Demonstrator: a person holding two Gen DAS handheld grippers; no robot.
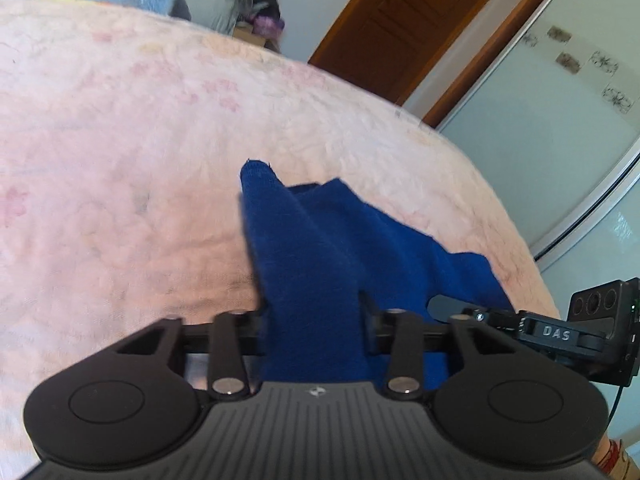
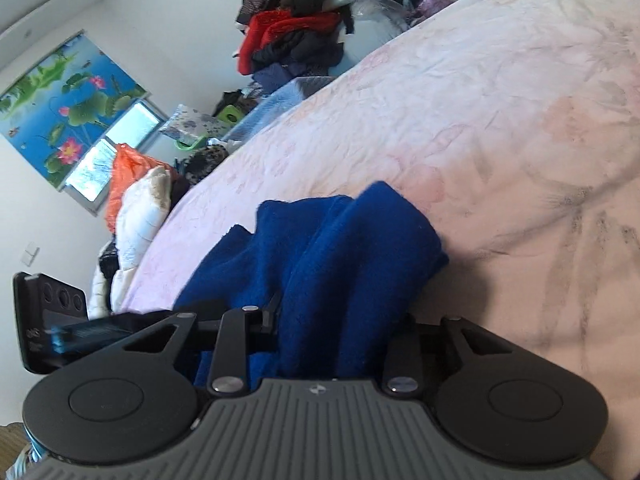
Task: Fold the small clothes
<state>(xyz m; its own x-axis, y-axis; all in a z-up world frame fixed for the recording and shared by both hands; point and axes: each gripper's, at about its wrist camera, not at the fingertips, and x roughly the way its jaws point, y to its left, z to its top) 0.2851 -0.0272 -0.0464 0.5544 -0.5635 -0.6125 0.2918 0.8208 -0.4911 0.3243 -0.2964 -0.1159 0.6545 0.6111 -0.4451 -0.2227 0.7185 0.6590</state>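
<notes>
A dark blue knitted garment (image 1: 320,240) lies bunched on a pale pink bedspread (image 1: 120,140). In the left wrist view my left gripper (image 1: 314,320) is shut on a thick fold of it; the cloth fills the gap between the jaws and hides the fingertips. In the right wrist view the same blue garment (image 2: 360,248) rises in folds out of my right gripper (image 2: 344,332), which is shut on another bunch of it. The other gripper's black body (image 1: 592,332) shows at the right edge of the left wrist view, and at the left edge (image 2: 52,320) of the right wrist view.
The bedspread (image 2: 500,120) stretches far beyond the garment. A pile of clothes (image 2: 296,36) is heaped past the far end of the bed, with bags and bedding (image 2: 136,200) along its side. A wooden door (image 1: 396,28) and a white wardrobe panel (image 1: 540,120) stand beyond the bed.
</notes>
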